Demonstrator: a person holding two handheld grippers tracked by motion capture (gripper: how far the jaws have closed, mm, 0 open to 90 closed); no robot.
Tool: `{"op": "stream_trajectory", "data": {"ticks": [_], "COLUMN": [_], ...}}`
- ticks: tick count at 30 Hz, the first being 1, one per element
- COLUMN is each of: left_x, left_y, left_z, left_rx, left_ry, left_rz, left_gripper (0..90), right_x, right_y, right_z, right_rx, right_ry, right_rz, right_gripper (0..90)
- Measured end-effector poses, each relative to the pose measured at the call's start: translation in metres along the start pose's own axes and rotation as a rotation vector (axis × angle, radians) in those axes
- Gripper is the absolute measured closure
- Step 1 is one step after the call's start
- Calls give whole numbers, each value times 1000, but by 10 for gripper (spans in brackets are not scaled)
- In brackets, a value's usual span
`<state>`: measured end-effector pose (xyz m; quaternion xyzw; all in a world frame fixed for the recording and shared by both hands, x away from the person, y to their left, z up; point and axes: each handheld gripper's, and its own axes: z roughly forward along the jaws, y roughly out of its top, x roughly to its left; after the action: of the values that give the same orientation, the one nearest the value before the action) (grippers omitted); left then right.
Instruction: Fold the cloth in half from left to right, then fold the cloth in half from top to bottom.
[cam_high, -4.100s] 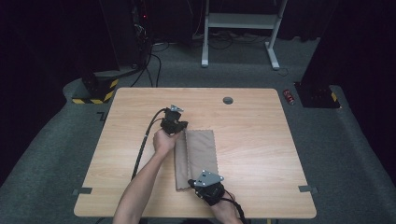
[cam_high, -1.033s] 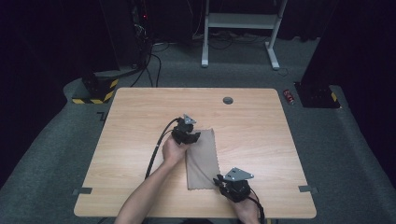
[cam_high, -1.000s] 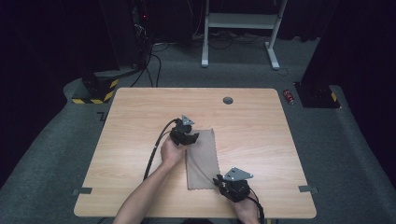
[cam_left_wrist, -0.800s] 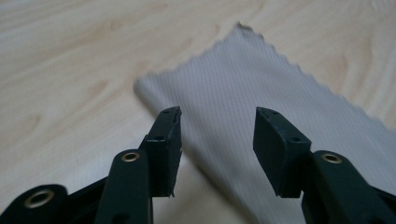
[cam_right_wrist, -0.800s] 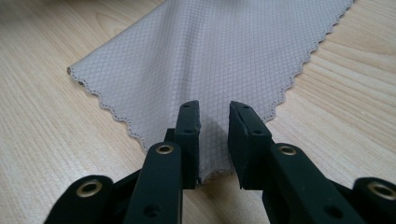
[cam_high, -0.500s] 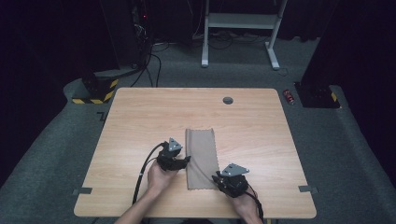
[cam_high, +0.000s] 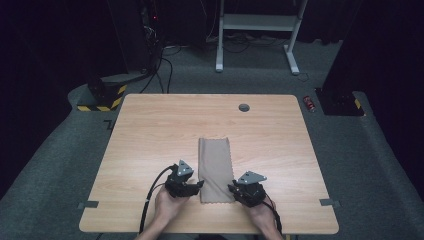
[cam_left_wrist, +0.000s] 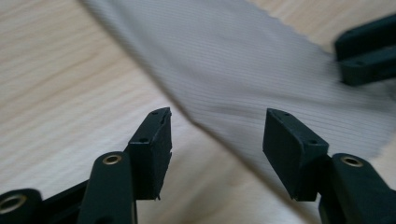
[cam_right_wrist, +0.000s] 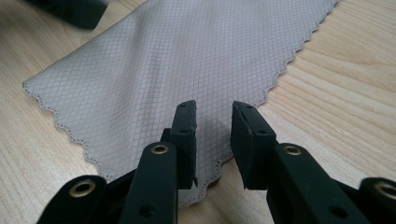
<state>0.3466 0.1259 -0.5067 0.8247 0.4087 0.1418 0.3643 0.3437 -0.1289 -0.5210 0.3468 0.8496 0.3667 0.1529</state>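
On the wooden table (cam_high: 150, 130), the grey cloth (cam_high: 215, 167) is lying flat at lower centre of the frame. My left gripper (cam_high: 186, 186) is hovering at its left edge, jaws just opening wide, empty. My right gripper (cam_high: 239, 191) is sitting narrowly parted over the lower right corner, gripping nothing.

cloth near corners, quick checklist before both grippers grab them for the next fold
1. Cloth lies flat as a folded strip on the table: ok.
2. Left gripper open, its jaws just having been opening, nothing between them but bare table and the cloth's edge ahead: ok.
3. Left gripper lined up on the near left corner: not ok, the edge lies ahead of the jaws and the corner itself is blurred.
4. Right gripper over the near right corner, the scalloped edge under its jaws: ok.
5. Right gripper pinching the cloth: cannot tell, a narrow gap shows between the jaws.
6. Table around the cloth free of clutter: ok.
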Motion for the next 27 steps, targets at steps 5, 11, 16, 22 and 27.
{"op": "stream_trajectory", "data": {"ticks": [5, 11, 16, 22, 27], "left_x": [-13, -11, -8, -8, -5], "left_y": [-9, -20, -24, -30, -34], "left_z": [5, -2, -6, -6, -7], "left_rx": [45, 17, 6, -30, -61], "left_ry": [44, 49, 54, 46, 43], "left_rz": [49, 40, 43, 40, 53], "left_gripper": [410, 402, 381, 378, 365], "right_x": [-2, -8, -10, -12, -16], "right_y": [0, 1, 3, 1, -1], "right_z": [0, 1, 1, 1, 2], "right_rx": [0, 6, 13, 4, -14], "right_ry": [-7, -13, -9, -4, 3], "right_rz": [-4, 3, 3, 13, 4], "right_gripper": [699, 684, 679, 631, 585]}}
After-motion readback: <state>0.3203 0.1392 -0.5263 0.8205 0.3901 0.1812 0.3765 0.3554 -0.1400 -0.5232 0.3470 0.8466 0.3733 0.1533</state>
